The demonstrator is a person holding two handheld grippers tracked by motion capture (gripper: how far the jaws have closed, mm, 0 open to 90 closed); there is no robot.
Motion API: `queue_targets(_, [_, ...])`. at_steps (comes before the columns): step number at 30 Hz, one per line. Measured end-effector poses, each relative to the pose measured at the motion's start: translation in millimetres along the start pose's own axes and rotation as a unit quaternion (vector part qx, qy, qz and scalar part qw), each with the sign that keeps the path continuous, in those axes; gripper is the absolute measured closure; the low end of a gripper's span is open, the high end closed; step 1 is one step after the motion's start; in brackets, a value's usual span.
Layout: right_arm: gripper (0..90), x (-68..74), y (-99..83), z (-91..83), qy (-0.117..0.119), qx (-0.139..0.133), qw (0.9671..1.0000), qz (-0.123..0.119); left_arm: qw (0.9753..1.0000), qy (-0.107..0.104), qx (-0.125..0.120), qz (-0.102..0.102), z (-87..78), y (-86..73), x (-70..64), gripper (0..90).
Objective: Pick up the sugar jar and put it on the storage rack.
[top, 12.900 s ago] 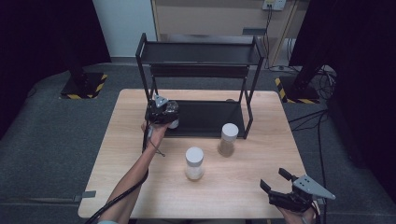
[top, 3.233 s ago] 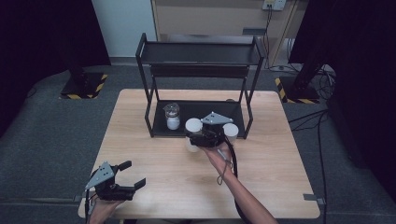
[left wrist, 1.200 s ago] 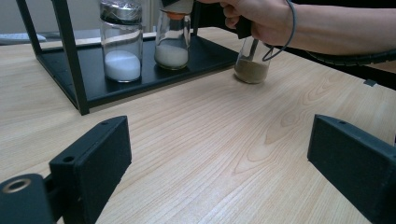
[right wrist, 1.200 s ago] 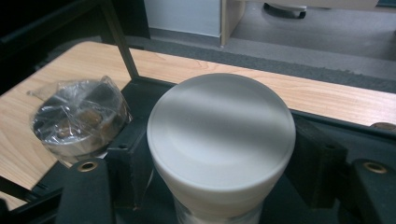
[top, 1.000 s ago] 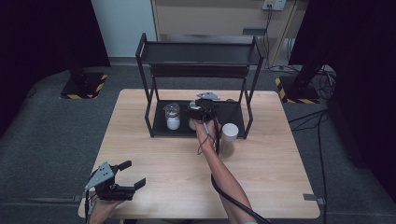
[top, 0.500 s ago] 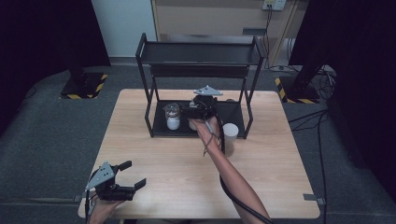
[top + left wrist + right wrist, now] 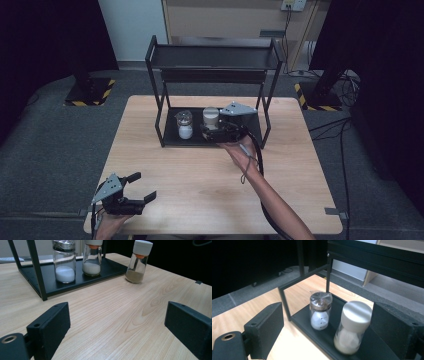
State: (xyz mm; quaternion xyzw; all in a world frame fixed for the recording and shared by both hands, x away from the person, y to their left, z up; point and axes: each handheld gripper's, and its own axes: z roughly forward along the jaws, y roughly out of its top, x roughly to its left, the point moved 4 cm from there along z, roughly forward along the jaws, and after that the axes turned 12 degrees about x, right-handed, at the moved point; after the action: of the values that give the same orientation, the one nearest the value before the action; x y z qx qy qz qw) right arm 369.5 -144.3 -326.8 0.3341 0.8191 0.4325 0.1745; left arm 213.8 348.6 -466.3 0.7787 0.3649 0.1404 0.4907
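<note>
We are reaching our right gripper (image 7: 212,131) into the lower level of the black rack (image 7: 210,50), which is standing at the far edge of the table (image 7: 200,180). Its jaws are standing apart, released, on either side of the white-capped jar (image 7: 353,327); in the right gripper view the right jaw is sitting just beside the jar's cap, while the left jaw is well clear of it, so we are not gripping the jar. This jar is standing upright on the rack's bottom tray (image 7: 82,281), near the middle of it, with white powder in its lower part. Just beside it, toward the tray's left end, a foil-topped jar (image 7: 320,310) is also standing upright with white powder inside. In the left gripper view a third jar (image 7: 138,261), holding brownish powder under a white cap, is sitting on the bare table just off the tray's right end. We are resting our left gripper (image 7: 137,189) near the table's near left corner, its jaws spread wide and holding nothing.
</note>
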Motion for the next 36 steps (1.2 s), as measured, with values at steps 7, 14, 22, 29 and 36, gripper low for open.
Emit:
queue_targets(7, [11.7, -3.5, -18.5, -30.1, 0.019, -0.007, 0.9997, -0.017, 1.0000, 0.001, 0.001, 0.000, 0.8, 0.1, -0.2, 5.3])
queue_targets(14, [11.7, -5.1, -40.8, -48.7, 0.025, -0.007, 0.9995, -0.017, 1.0000, 0.001, 0.002, 0.000, 0.7, -0.1, -0.1, 5.3])
queue_targets(22, [11.6, -13.0, -72.3, -67.3, 0.024, -0.011, 0.9996, 0.005, 1.0000, 0.001, 0.000, -0.001, 0.9, 0.0, -0.2, 5.2])
queue_targets(29, [11.5, -16.2, -96.3, -85.2, 0.011, -0.014, 0.9997, 0.016, 1.0000, 0.001, 0.003, 0.001, 1.9, 0.9, -0.6, 5.3])
queue_targets(36, [11.4, -14.8, -117.1, -97.5, -0.001, -0.011, 0.9998, 0.018, 1.0000, 0.003, 0.003, -0.001, 1.8, 0.8, -0.7, 5.3])
